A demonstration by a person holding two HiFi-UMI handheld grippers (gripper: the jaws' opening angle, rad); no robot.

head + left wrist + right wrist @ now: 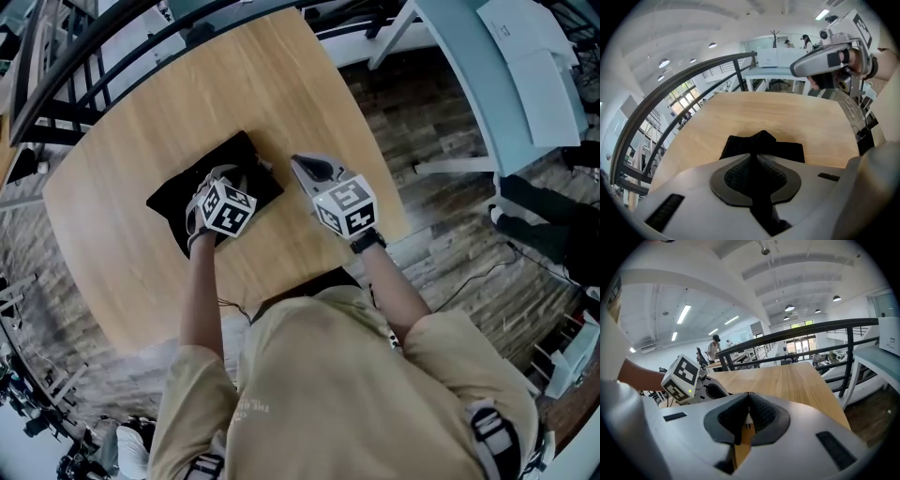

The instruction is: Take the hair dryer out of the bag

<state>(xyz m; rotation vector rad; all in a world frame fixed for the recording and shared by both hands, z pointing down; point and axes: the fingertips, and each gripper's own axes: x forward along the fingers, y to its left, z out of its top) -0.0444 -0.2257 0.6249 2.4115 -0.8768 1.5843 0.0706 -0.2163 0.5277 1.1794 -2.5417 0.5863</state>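
Observation:
A black fabric bag lies flat on the round wooden table, left of the middle. No hair dryer shows in any view. My left gripper points steeply down onto the bag's right end. In the left gripper view its jaws pinch a raised fold of the black bag. My right gripper hovers just right of the bag, shut, with nothing between its pads. It also shows high up at the right of the left gripper view. In the right gripper view its jaws are together over bare wood.
A dark metal railing curves round the table's far side. A pale desk with papers stands at the upper right, over wooden flooring. The table's near edge is close to the person's body.

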